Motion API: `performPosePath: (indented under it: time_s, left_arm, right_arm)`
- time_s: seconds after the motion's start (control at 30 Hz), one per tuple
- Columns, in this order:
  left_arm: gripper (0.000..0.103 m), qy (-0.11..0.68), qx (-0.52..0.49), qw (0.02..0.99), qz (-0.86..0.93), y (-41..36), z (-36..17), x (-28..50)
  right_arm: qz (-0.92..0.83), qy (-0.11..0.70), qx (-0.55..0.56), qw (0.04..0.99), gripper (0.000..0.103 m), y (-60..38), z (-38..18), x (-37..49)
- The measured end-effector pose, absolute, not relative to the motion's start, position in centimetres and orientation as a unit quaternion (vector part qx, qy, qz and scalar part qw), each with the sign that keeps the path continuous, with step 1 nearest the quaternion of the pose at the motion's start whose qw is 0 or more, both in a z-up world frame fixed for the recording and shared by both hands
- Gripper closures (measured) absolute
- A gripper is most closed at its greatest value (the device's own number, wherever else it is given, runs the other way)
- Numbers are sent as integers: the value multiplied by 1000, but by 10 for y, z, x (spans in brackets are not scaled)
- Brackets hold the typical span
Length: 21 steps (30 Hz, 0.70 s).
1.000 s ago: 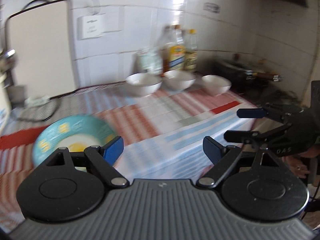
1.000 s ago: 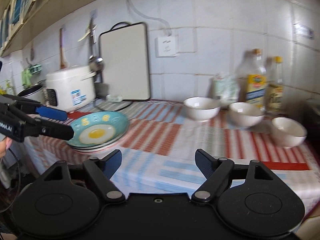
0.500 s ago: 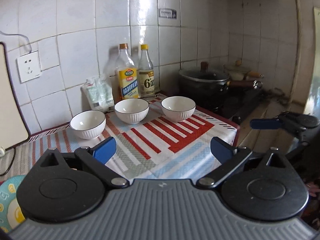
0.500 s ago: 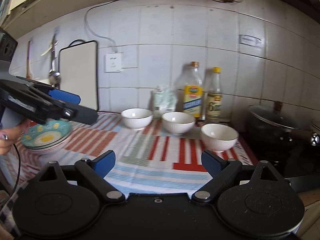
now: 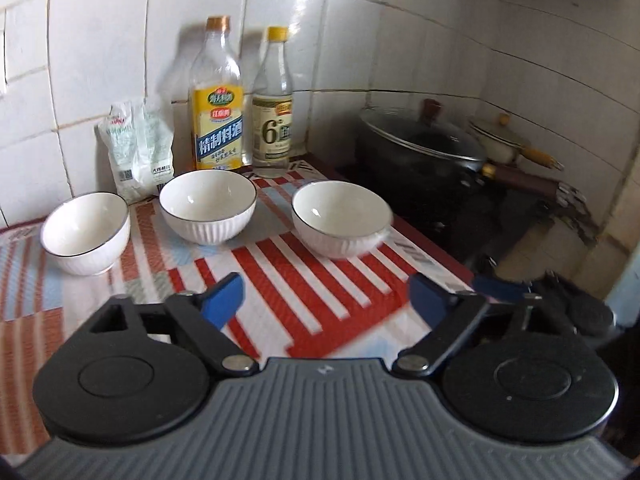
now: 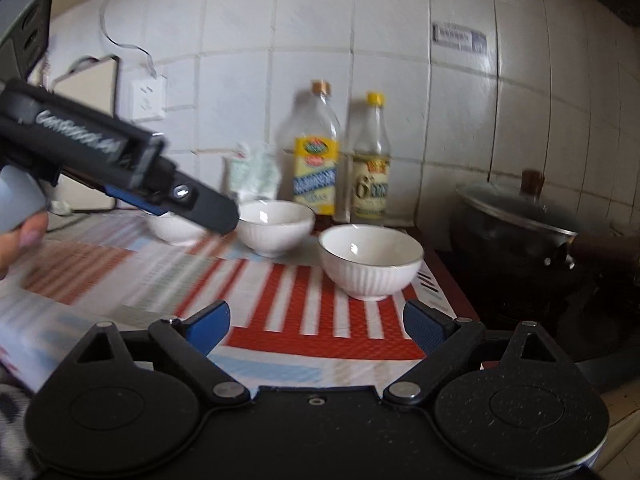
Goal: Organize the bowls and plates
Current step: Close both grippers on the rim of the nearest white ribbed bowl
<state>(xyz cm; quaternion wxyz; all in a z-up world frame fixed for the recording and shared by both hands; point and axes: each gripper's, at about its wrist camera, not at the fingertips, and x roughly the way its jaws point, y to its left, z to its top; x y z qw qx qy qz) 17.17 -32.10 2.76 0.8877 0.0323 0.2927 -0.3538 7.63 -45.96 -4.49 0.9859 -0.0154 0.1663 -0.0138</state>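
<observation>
My right gripper [image 6: 316, 326], jaws spread and empty, faces the rightmost bowl [image 6: 371, 260] just ahead on the worktop [image 6: 304, 320] — nearer than my left gripper [image 5: 326, 300], whose empty jaws are closing.

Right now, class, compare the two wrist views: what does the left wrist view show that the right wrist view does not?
Only the left wrist view: a small pale pan behind the black pot. Only the right wrist view: a wall socket and a white board beside it. Both: three white bowls on the striped cloth, two bottles and the black pot.
</observation>
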Motion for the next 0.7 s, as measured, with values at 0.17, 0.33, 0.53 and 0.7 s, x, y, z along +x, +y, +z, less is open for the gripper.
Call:
performPosePath:
  time_s: [0.17, 0.33, 0.53, 0.7]
  left_arm:
    - [29, 304, 42, 885, -349, -361, 2, 222]
    - [34, 297, 26, 909, -292, -382, -15, 256]
    - [49, 355, -19, 888, -291, -399, -26, 293]
    - [53, 381, -44, 887, -257, -402, -38, 307]
  right_arm:
    - [-7, 198, -17, 980, 7, -483, -56, 127]
    - [-17, 251, 23, 968, 7, -509, -64, 178]
    - [-34, 280, 25, 959, 7, -522, -73, 217]
    - [-24, 292, 19, 956, 7, -528, -77, 237]
